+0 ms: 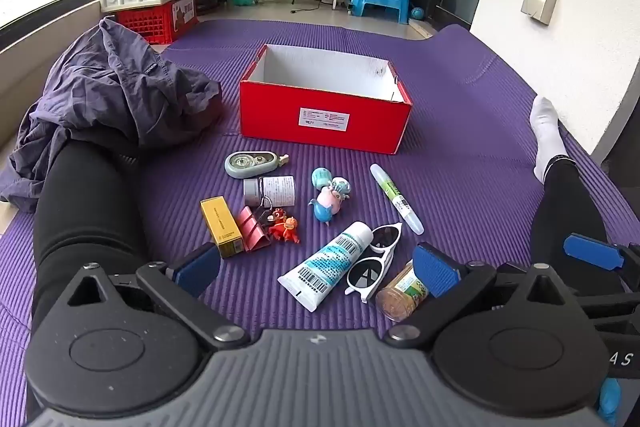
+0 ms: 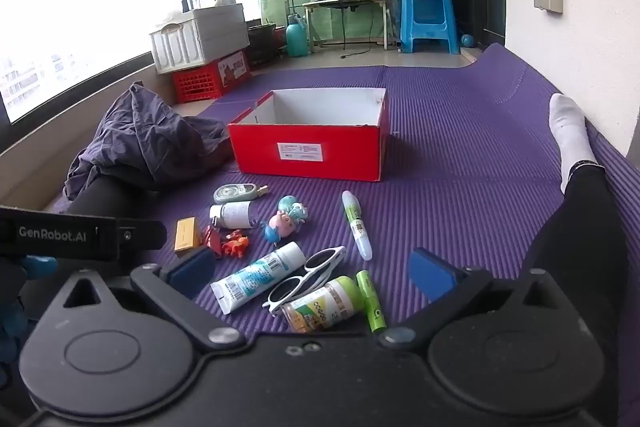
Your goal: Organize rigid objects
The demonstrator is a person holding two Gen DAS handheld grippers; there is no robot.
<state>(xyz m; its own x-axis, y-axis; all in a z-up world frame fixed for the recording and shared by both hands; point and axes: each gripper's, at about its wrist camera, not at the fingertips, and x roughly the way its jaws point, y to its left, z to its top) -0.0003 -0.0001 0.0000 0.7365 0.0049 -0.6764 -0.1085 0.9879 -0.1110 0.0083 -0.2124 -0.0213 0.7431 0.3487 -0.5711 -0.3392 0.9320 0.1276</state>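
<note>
My left gripper [image 1: 316, 269] and right gripper [image 2: 312, 273]: jaws spread wide, holding nothing. Red box [image 1: 324, 123] interior visible portion bare.

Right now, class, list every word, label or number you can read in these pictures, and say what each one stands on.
"GenRobot.AI": on the left tool's black body.
"A S": on the right tool's black body, cut off at the frame edge.
White label on the red box: print too small to read.
White tube: barcode and print blurred.
Small white bottle, jar, yellow box, green pen: unreadable.
</note>
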